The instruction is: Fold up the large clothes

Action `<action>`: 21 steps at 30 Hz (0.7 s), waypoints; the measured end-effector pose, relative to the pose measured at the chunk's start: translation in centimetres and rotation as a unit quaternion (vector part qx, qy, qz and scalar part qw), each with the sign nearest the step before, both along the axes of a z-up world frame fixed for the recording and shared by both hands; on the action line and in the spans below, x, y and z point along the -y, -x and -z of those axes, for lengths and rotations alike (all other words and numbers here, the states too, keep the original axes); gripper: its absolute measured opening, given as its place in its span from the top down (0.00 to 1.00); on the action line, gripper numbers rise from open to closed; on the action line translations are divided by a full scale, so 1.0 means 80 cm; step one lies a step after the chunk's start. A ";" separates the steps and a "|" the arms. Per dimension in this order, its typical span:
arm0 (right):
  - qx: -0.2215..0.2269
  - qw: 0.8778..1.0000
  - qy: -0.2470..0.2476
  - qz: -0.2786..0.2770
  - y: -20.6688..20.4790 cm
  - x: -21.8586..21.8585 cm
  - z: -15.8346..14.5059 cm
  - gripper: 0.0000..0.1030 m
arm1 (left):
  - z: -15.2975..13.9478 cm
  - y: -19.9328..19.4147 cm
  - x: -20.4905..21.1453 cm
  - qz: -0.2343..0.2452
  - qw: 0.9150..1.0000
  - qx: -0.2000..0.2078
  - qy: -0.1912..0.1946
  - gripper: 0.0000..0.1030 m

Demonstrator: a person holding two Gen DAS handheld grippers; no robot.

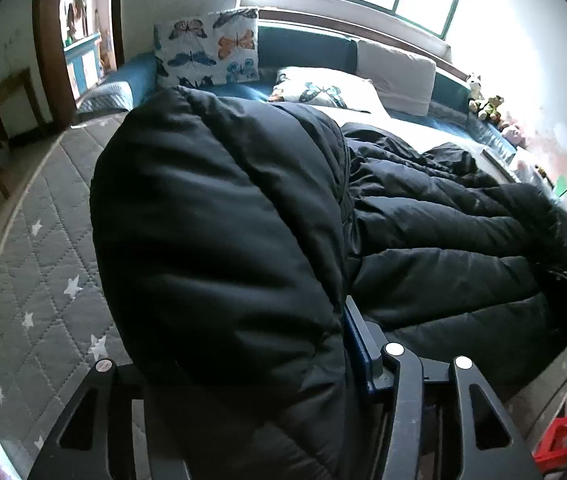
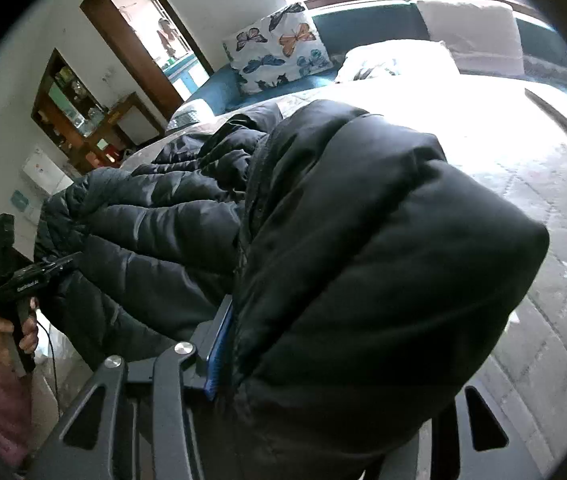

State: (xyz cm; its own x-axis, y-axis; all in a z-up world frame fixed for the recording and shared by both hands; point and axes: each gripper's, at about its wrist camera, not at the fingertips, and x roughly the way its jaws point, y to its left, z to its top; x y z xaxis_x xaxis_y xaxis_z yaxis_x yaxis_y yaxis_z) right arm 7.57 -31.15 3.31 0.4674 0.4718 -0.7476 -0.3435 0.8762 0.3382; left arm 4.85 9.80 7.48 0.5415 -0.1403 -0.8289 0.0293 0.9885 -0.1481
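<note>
A black puffer jacket (image 1: 443,240) lies spread across the bed. In the left wrist view a thick fold of it (image 1: 219,240) bulges up between the fingers of my left gripper (image 1: 243,340). The blue pad (image 1: 357,344) presses against the cloth, and the other finger is hidden behind it. In the right wrist view another fold (image 2: 363,240) fills my right gripper (image 2: 323,340), with its blue pad (image 2: 219,344) against the fabric. Seen from the right wrist, a hand in a pink sleeve holds the left gripper (image 2: 31,276) at the jacket's far edge.
The bed has a grey quilted cover with white stars (image 1: 43,260). A butterfly pillow (image 1: 207,48) and a white pillow (image 1: 395,72) sit at its head under a window. Plush toys (image 1: 487,108) line the wall side. A wooden shelf (image 2: 71,108) and a doorway (image 2: 151,32) stand beyond.
</note>
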 end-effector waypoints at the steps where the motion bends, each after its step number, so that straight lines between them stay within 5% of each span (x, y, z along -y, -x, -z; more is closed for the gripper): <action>1: 0.006 1.000 0.005 0.001 0.005 0.000 -0.002 0.49 | 0.001 0.002 0.005 -0.002 1.000 0.002 -0.001 0.45; 10: 0.035 0.999 0.028 0.013 0.010 -0.004 -0.013 0.50 | -0.001 0.018 0.059 -0.002 0.999 0.030 -0.034 0.47; 21: 0.056 0.997 0.042 0.024 0.011 -0.011 -0.007 0.50 | 0.013 0.033 0.062 -0.001 0.997 0.044 -0.060 0.47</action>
